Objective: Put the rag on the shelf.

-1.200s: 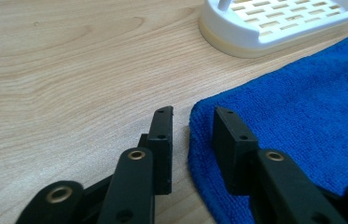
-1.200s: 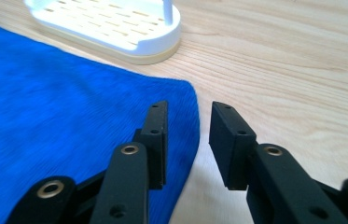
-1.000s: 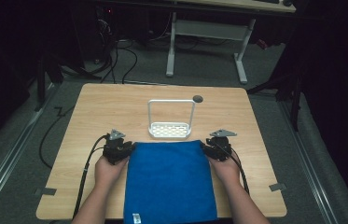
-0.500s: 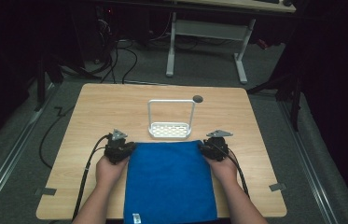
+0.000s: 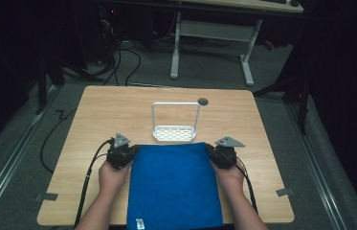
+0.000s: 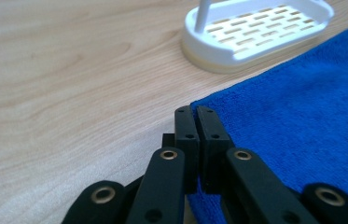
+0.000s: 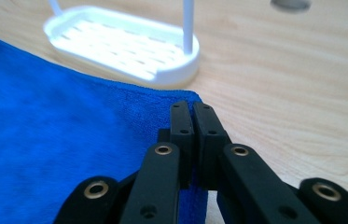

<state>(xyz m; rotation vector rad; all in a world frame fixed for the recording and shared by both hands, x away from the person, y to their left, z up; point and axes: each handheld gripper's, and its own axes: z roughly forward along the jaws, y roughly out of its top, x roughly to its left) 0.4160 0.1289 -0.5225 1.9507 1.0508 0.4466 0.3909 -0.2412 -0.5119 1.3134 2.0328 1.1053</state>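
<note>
A blue towel (image 5: 173, 187) lies flat on the near half of the wooden table (image 5: 118, 110), hanging over its front edge. My left gripper (image 5: 129, 151) sits at the towel's far left corner. In the left gripper view its jaws (image 6: 195, 114) have just been closing and now stand pressed together on the corner of the towel (image 6: 302, 116). My right gripper (image 5: 210, 150) is at the far right corner. Its jaws (image 7: 192, 109) have also just closed on the edge of the towel (image 7: 59, 140). A hand holds each gripper.
A white slotted tray with a tall wire handle (image 5: 175, 133) stands just beyond the towel's far edge, close to both grippers (image 6: 255, 32) (image 7: 125, 46). A dark round hole (image 5: 203, 101) lies behind it. Cables trail from the grippers. The floor around is dark, with desk legs beyond.
In the high view both hands stay at the towel's far corners and the towel lies as before; no shift shows.
</note>
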